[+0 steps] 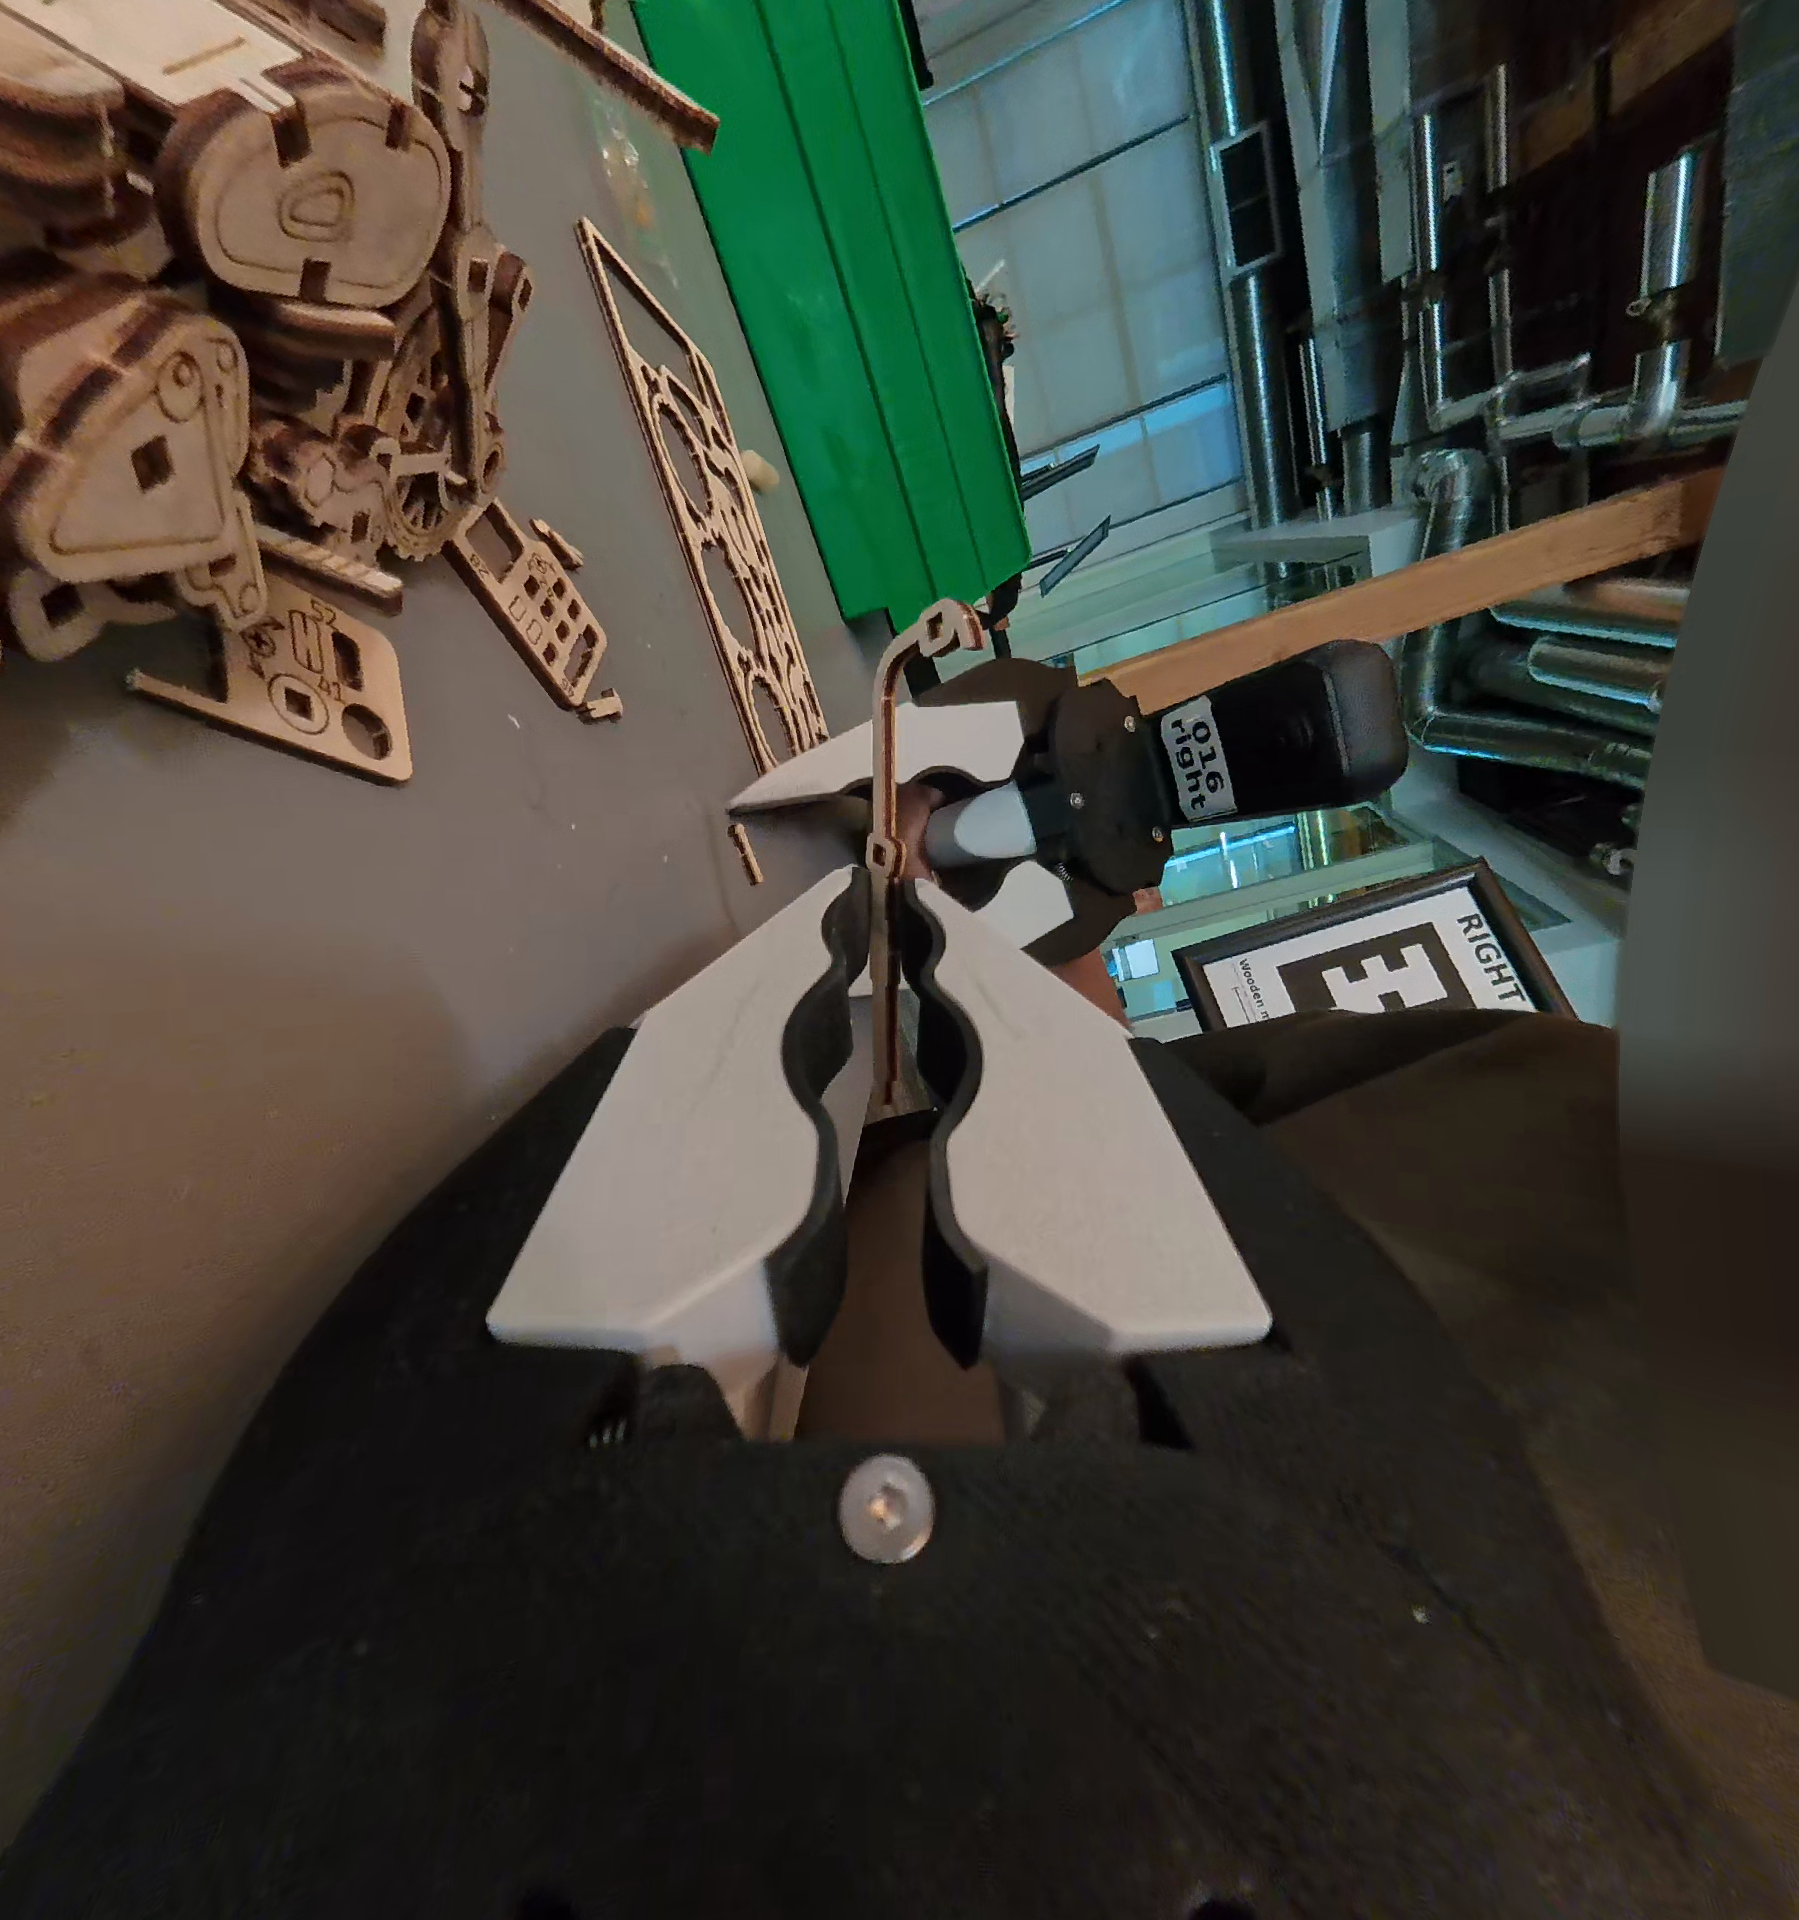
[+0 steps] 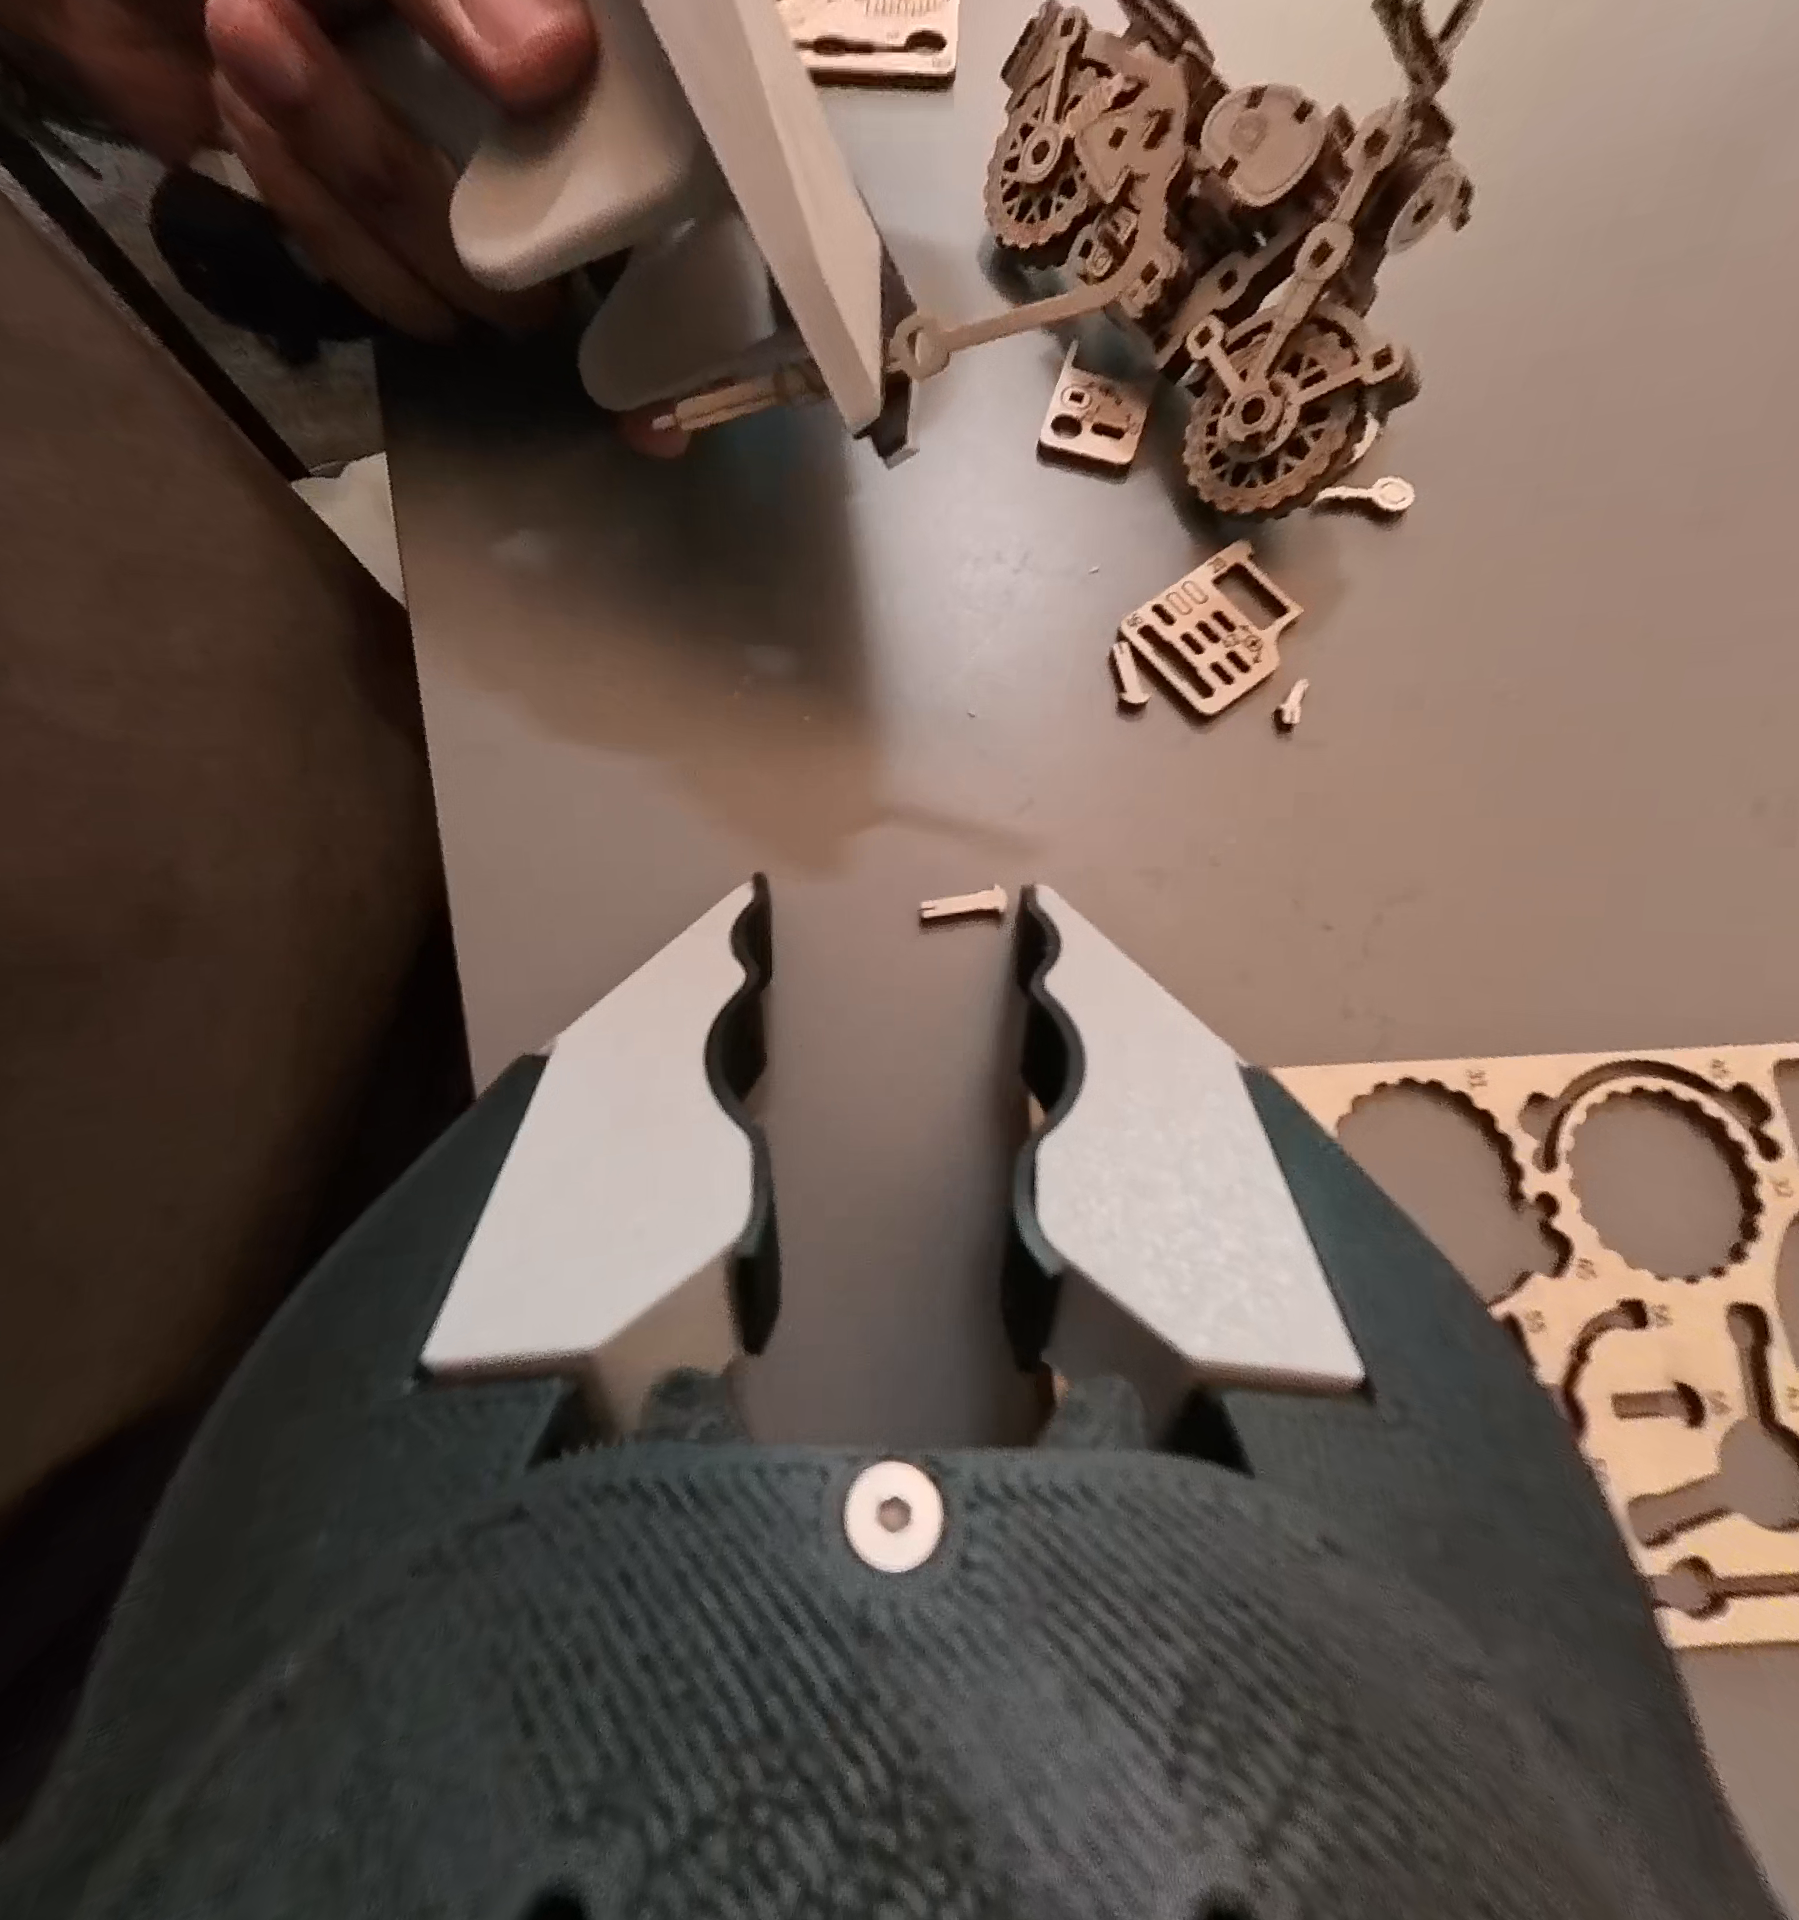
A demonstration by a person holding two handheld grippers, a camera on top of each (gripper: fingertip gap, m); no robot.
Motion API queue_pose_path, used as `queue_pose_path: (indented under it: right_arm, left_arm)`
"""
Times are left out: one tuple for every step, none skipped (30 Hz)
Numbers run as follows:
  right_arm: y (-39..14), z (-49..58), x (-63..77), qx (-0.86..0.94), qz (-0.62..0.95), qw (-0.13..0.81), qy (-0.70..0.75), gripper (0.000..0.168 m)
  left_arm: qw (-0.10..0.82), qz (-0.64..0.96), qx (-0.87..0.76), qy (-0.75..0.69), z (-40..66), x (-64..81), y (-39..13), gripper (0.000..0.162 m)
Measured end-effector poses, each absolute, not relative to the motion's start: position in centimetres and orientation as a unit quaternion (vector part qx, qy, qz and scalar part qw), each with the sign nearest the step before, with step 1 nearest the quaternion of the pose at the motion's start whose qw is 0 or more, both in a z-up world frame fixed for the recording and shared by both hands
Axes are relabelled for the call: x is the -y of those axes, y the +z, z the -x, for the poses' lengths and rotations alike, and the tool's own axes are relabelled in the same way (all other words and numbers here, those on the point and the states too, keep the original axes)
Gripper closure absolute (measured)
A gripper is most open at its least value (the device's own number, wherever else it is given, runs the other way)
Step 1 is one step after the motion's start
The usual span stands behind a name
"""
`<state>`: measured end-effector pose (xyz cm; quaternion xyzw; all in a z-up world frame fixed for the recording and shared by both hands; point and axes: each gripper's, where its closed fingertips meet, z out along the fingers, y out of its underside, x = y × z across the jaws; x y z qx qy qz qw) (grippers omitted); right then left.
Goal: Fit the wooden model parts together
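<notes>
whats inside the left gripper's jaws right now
A thin wooden lever piece is pinched edge-on in the left gripper, its hooked end sticking out past the tips. The part running back between the black pads is mostly hidden.

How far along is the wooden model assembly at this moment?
Done: a largely built wooden model with gears stands on the table, and the punched-out sheet is mostly empty. In hand: the left gripper holds a thin hooked strip, jaws shut on it. Left: the right gripper is open above a small loose peg; other small parts remain unfitted.
</notes>
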<state>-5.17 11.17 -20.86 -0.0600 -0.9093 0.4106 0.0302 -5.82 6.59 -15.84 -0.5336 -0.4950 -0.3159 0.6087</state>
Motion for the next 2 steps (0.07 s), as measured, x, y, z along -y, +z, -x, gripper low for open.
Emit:
queue_pose_path:
  right_arm:
    - [-20.86,5.05,-11.25,0.909,0.06,0.027,0.411,0.123]
    - [-20.84,4.86,-11.37,0.909,0.059,0.022,0.412,0.125]
  left_arm:
    - [0.609,0.534,0.495,-0.316,5.8,-6.59,-15.84,0.159]
    - [0.608,0.534,0.495,-0.316,5.8,-6.59,-15.85,0.159]
